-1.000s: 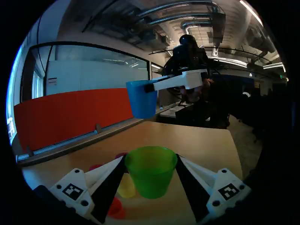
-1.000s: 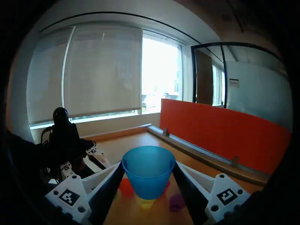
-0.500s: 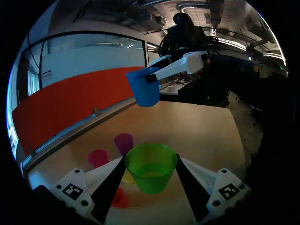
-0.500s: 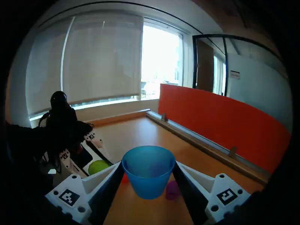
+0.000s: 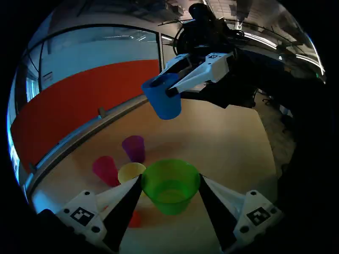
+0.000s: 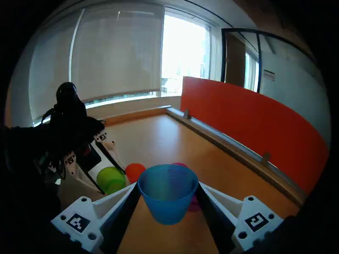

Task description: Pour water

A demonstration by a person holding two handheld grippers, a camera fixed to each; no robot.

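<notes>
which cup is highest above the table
The blue cup, held aloft in the right hand-held gripper; the purple cup, pink cup and yellow cup stand on the table; the green cup sits lower.

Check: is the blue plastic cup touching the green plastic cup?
Apart. The left gripper view shows the blue plastic cup raised clear of the green plastic cup, with bare wooden tabletop showing between them.
</notes>
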